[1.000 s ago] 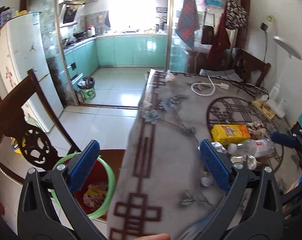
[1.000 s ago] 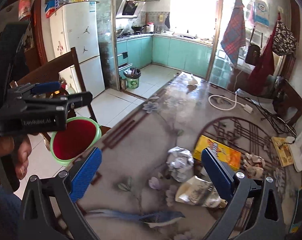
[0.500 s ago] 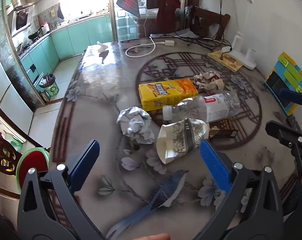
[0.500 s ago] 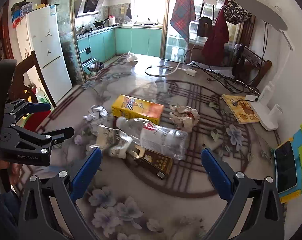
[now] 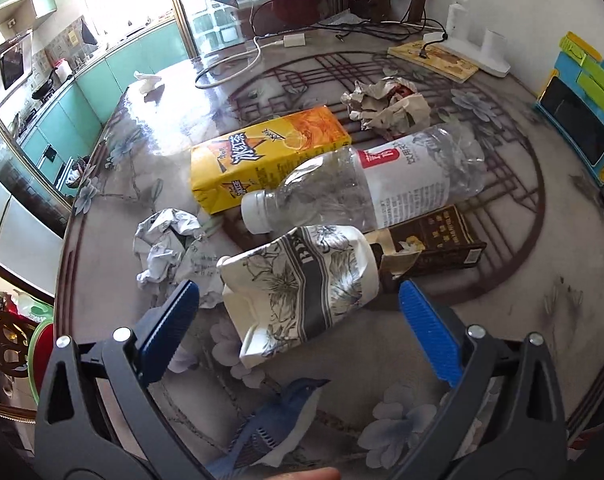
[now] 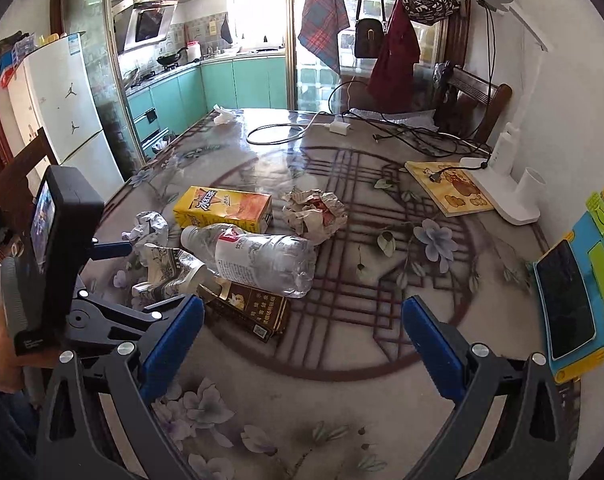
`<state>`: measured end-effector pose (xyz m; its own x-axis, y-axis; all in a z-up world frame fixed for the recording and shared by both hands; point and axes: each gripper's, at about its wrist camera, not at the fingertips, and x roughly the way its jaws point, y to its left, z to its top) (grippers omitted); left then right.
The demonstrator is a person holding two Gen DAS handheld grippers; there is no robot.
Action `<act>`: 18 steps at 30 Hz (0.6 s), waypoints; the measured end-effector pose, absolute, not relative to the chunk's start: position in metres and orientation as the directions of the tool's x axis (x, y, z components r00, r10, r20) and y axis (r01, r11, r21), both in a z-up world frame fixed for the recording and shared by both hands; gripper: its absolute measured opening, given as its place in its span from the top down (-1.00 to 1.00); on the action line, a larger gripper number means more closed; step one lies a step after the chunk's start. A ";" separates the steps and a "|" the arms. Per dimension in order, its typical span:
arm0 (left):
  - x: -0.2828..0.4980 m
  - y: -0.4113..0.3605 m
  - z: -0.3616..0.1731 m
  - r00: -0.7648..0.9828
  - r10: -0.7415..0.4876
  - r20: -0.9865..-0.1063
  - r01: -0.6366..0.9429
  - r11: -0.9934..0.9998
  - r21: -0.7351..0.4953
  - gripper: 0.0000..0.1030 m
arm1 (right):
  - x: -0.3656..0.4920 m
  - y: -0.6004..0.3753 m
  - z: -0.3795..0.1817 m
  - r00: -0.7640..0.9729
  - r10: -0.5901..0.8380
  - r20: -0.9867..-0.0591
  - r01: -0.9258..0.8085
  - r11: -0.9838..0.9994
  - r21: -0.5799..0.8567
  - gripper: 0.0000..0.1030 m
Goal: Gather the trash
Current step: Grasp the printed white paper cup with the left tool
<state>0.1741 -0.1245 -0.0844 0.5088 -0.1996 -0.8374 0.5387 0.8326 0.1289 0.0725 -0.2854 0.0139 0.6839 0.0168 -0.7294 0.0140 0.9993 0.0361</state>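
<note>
Trash lies heaped on the round table. A crushed paper cup (image 5: 302,288) with a floral print lies just ahead of my open left gripper (image 5: 298,320), between its blue fingers without touching them. Behind it lie a clear plastic bottle (image 5: 366,184), a yellow drink carton (image 5: 270,152), a brown box (image 5: 430,244), a white paper ball (image 5: 170,244) and a brownish paper wad (image 5: 386,104). My right gripper (image 6: 302,336) hangs open over bare table, right of the brown box (image 6: 250,308) and bottle (image 6: 258,260). The left gripper's body (image 6: 54,272) shows at the left.
A red bin with a green rim (image 5: 42,344) stands on the floor left of the table. A phone on a coloured stand (image 6: 570,292), a lamp base (image 6: 510,196), a yellow book (image 6: 450,188) and cables (image 6: 286,132) occupy the far and right parts. Wooden chairs (image 6: 474,100) flank the table.
My left gripper has swung from the bin side over the table and closed in on the crushed cup. My right gripper has turned right, toward the bottle and box.
</note>
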 end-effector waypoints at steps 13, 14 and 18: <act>0.198 -0.119 -0.104 0.467 -0.146 -0.872 0.448 0.889 0.091 -0.44 | 0.075 -0.293 0.003 0.666 0.020 -0.746 0.019 0.999 0.043 -0.87; 0.199 -0.118 -0.105 0.459 -0.144 -0.877 0.448 0.890 0.089 -0.37 | 0.075 -0.293 0.002 0.665 0.021 -0.746 0.015 0.999 0.041 -0.87; 0.197 -0.115 -0.103 0.454 -0.156 -0.877 0.453 0.888 0.076 -0.24 | 0.076 -0.289 0.002 0.666 0.024 -0.746 0.004 0.999 0.036 -0.87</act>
